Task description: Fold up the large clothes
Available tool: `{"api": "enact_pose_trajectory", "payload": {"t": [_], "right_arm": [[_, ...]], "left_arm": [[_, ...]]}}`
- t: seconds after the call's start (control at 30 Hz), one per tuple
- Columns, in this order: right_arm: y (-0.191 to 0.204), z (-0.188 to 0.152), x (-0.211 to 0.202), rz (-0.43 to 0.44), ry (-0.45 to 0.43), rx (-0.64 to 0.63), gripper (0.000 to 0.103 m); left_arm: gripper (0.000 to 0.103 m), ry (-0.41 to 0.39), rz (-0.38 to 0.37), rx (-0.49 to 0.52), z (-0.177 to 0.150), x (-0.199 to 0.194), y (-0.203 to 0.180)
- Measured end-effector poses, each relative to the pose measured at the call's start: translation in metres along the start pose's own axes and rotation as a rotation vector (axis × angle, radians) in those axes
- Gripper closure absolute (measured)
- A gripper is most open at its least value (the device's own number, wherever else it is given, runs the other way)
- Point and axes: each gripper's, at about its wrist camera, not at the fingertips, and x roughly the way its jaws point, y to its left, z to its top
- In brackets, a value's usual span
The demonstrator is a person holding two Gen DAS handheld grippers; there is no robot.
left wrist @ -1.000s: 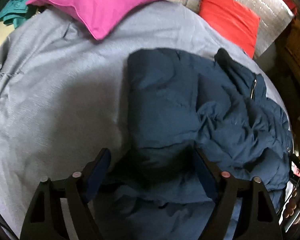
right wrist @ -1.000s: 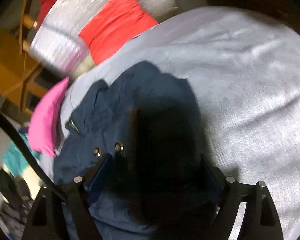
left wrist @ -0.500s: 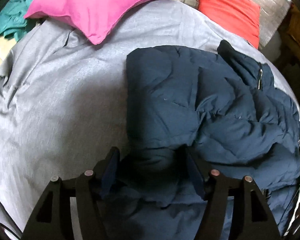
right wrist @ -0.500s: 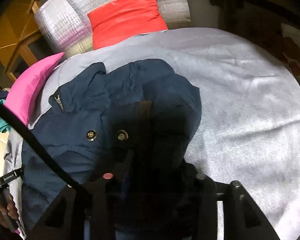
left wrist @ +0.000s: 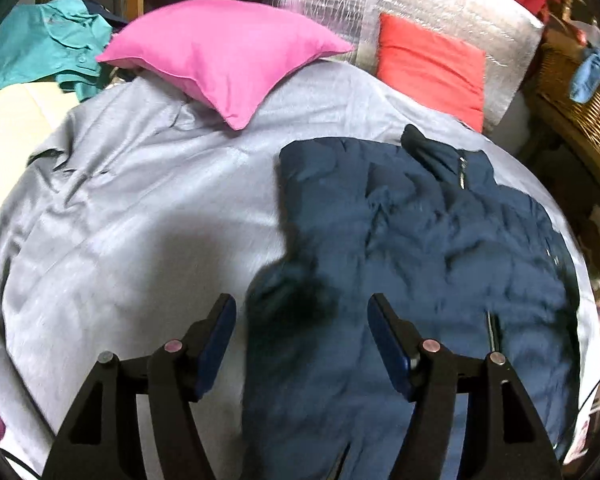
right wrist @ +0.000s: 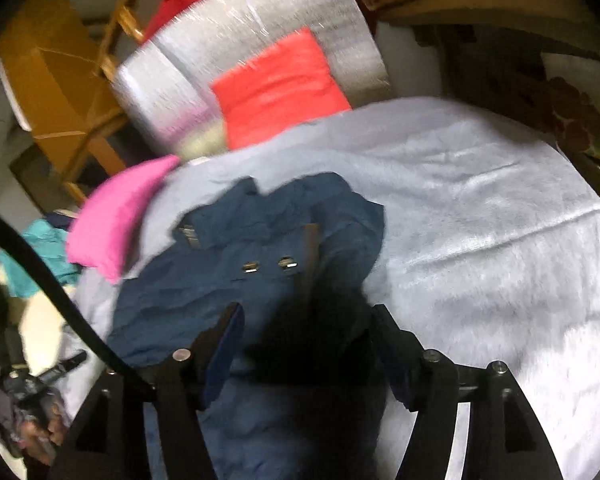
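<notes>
A navy padded jacket (left wrist: 420, 240) lies partly folded on the grey bedsheet (left wrist: 140, 220), its collar and zip toward the red cushion. My left gripper (left wrist: 300, 300) hovers open above the jacket's near left edge, and its pads are clear of the cloth. In the right wrist view the same jacket (right wrist: 204, 292) shows two metal snaps. My right gripper (right wrist: 307, 309) hangs over a dark, shadowed fold of it. Its jaws are opening, with that fold lying between them, and I see no pad pressing on it.
A pink pillow (left wrist: 228, 60) and a red cushion (left wrist: 432, 68) lie at the head of the bed against a silver foil mat (left wrist: 340, 8). A teal garment (left wrist: 48, 44) sits far left and a wicker basket (left wrist: 580, 92) far right. A hand (right wrist: 40, 428) shows at lower left.
Both grippers have risen and drawn back from the jacket, so more of the bed shows. The right jaws closed on dark cloth half a second ago and now stand apart.
</notes>
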Motion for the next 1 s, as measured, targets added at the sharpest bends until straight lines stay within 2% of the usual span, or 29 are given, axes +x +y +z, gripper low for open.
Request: {"api": "enact_pose_trajectory", "payload": {"t": [0.1, 0.27, 0.37, 0.47, 0.6, 0.67, 0.77, 0.93, 1.0], "right_arm": [[0.009, -0.02, -0.032, 0.045, -0.054, -0.05, 0.026], [0.013, -0.063, -0.079, 0.134, -0.083, -0.039, 0.024], [0.011, -0.092, -0.1, 0.169, -0.071, -0.029, 0.022], [0.008, -0.118, -0.111, 0.185, -0.025, -0.029, 0.022], [0.004, -0.148, -0.119, 0.163, 0.061, -0.018, 0.022], [-0.002, -0.158, -0.118, 0.143, 0.096, 0.003, 0.022], [-0.016, -0.173, -0.11, 0.118, 0.182, 0.063, 0.022], [-0.026, -0.189, -0.093, 0.058, 0.263, 0.094, 0.022], [-0.029, -0.192, -0.084, 0.039, 0.286, 0.103, 0.022]], "left_arm": [[0.034, -0.014, 0.006, -0.009, -0.034, -0.02, 0.012], [0.034, 0.027, -0.031, -0.027, -0.097, -0.05, 0.028], [0.034, 0.067, -0.067, -0.006, -0.134, -0.063, 0.031], [0.034, 0.096, -0.084, -0.006, -0.156, -0.069, 0.031], [0.034, 0.18, -0.149, -0.034, -0.177, -0.064, 0.032], [0.031, 0.214, -0.151, -0.044, -0.185, -0.06, 0.034], [0.029, 0.228, -0.166, -0.044, -0.188, -0.057, 0.034], [0.03, 0.217, -0.192, -0.007, -0.192, -0.057, 0.026], [0.036, 0.208, -0.199, 0.01, -0.194, -0.059, 0.024]]}}
